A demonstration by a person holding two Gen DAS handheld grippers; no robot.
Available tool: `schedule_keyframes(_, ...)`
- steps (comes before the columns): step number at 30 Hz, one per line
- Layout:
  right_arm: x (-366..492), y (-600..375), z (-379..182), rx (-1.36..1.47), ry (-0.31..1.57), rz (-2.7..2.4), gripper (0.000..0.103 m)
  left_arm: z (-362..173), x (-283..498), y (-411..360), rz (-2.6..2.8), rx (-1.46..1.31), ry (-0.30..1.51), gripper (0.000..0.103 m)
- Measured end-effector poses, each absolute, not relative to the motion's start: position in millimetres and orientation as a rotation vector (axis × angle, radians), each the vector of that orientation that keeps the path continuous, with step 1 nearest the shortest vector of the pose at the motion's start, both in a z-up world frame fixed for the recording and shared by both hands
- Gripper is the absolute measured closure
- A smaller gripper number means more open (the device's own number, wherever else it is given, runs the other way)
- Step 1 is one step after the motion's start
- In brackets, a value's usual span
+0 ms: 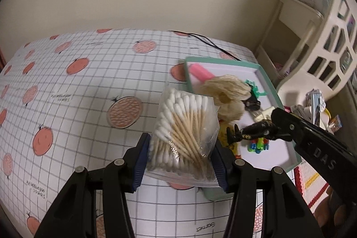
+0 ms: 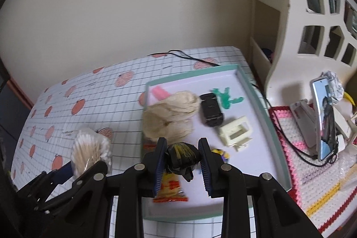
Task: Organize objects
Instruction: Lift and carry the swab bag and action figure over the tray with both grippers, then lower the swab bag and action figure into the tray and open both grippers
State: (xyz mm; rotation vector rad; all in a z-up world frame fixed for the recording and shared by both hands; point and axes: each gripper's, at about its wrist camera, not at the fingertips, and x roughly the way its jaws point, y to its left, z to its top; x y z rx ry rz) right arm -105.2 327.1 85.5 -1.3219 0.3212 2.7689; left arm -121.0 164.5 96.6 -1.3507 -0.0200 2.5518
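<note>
My left gripper point(image 1: 181, 142) is shut on a clear bag of cotton swabs point(image 1: 185, 124), held above the tablecloth just left of a teal-rimmed tray point(image 1: 223, 59). In the right wrist view the same bag of cotton swabs point(image 2: 89, 146) shows at lower left in the left gripper point(image 2: 82, 167). My right gripper point(image 2: 182, 144) is shut on a black and yellow toy figure point(image 2: 181, 157) over the near part of the tray point(image 2: 191, 74). The left wrist view shows that toy figure point(image 1: 256, 131) hanging above the tray from the right gripper point(image 1: 279, 124).
The tray holds a cream yarn bundle point(image 2: 171, 113), pink piece point(image 2: 159, 92), black toy car point(image 2: 210, 109), green figure point(image 2: 225, 97), cream plastic part point(image 2: 236, 132) and snack packet point(image 2: 170, 191). Right of the table are a white basket point(image 2: 312, 15), phone point(image 2: 323, 117) and crocheted mat point(image 2: 301, 160).
</note>
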Motion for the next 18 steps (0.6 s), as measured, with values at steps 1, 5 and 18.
schedule_keyframes(1,-106,331,85,-1.314,0.328,2.764,0.072,96,-121,169,2.547,-1.344,-0.008,0.049)
schedule_keyframes(5,-109,345,82,-1.275,0.342,2.751,0.072,95,-121,191,2.517,-1.298,0.047,0.049)
schedule_keyframes(18,-123,371,68,-1.167,0.317,2.738,0.072,70,-133,234,2.438,-1.302,0.097,0.049)
